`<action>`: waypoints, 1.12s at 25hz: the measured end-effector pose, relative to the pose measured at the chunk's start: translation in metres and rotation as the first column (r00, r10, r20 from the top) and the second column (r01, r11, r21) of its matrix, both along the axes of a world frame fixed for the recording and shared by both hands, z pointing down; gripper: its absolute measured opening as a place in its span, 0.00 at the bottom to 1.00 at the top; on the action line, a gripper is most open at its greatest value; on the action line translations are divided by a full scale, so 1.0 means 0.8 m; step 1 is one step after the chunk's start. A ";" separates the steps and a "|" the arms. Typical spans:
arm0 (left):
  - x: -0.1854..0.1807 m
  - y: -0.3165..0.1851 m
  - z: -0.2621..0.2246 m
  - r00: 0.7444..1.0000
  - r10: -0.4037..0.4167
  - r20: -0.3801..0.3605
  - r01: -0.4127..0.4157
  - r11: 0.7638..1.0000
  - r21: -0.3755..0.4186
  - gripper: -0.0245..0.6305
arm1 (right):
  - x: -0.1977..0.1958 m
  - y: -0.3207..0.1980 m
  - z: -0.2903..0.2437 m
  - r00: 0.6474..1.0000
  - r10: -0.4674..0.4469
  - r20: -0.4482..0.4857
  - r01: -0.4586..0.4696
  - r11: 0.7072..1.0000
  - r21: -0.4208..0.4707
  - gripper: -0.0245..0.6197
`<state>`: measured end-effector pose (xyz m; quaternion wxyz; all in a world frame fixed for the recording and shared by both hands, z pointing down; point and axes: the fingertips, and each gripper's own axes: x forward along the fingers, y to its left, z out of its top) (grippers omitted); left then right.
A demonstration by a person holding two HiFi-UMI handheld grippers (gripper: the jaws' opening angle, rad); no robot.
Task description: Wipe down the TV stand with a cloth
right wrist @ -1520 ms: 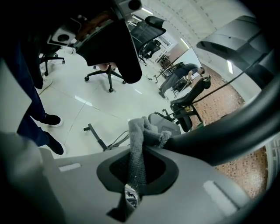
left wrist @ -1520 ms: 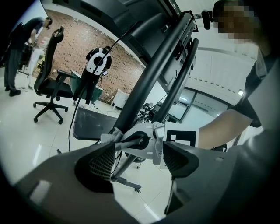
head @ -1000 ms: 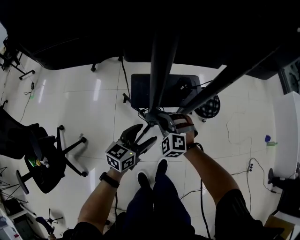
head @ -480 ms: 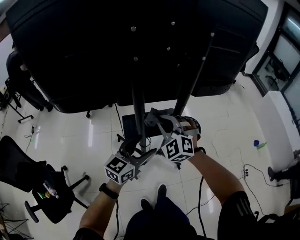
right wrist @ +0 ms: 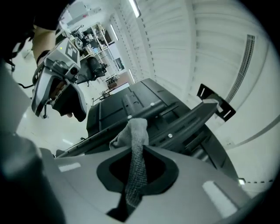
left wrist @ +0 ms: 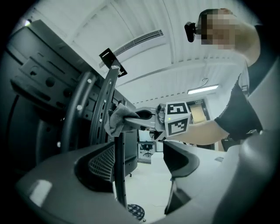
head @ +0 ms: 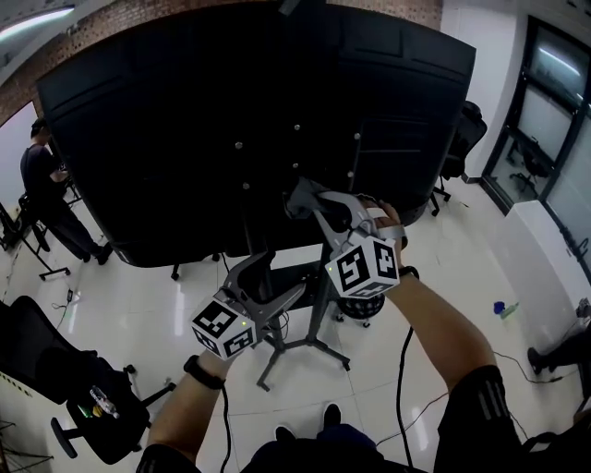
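1. Up behind the big black TV (head: 231,111), head view: the right gripper (head: 305,201) is high on the TV stand (head: 319,309). The left gripper (head: 272,280) is lower.
2. Left gripper view: its jaws are apart, with a thin pole (left wrist: 119,175) between them. The gray cloth (left wrist: 114,120) touches the stand higher up.
3. Right gripper view: the jaws squeeze the cloth. It looks soft, light and floppy, so pinch a bunched part.

A shared office or lab workspace: a glossy white tiled floor (head: 185,300); black swivel chairs (head: 42,360); glass-fronted rooms (head: 545,111) at the right; a brick wall (head: 120,23) behind; racks of equipment (right wrist: 94,36); a person (head: 42,189) working nearby
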<state>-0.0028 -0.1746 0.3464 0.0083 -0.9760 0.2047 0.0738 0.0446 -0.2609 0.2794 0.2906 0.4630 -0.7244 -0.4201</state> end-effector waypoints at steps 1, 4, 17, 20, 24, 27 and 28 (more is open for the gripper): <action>0.007 0.000 -0.017 1.000 0.000 -0.006 0.000 1.000 0.018 0.60 | 0.006 0.000 -0.020 1.000 -0.004 -0.001 0.004 1.000 0.021 0.06; 0.029 -0.001 -0.065 1.000 -0.009 -0.016 0.010 0.998 0.066 0.60 | 0.023 -0.004 -0.070 1.000 -0.017 -0.017 0.019 0.997 0.075 0.06; 0.116 -0.036 -0.145 0.997 -0.056 -0.061 0.066 0.982 0.175 0.59 | 0.100 -0.034 -0.191 0.996 -0.051 -0.073 0.063 0.981 0.181 0.06; 0.127 -0.047 -0.138 0.996 -0.071 -0.054 0.079 0.983 0.164 0.59 | 0.109 -0.049 -0.176 0.995 -0.061 -0.078 0.072 0.987 0.145 0.06; 0.134 -0.060 -0.120 0.995 -0.093 -0.044 0.098 0.986 0.137 0.59 | 0.116 -0.063 -0.142 0.992 -0.088 -0.091 0.097 0.991 0.094 0.06; 0.136 -0.067 -0.106 0.994 -0.108 -0.032 0.110 0.988 0.112 0.59 | 0.121 -0.066 -0.129 0.992 -0.105 -0.071 0.112 0.990 0.089 0.06; 0.137 -0.069 -0.100 0.993 -0.110 -0.030 0.113 0.988 0.104 0.59 | 0.123 -0.065 -0.126 0.992 -0.111 -0.056 0.115 0.990 0.085 0.06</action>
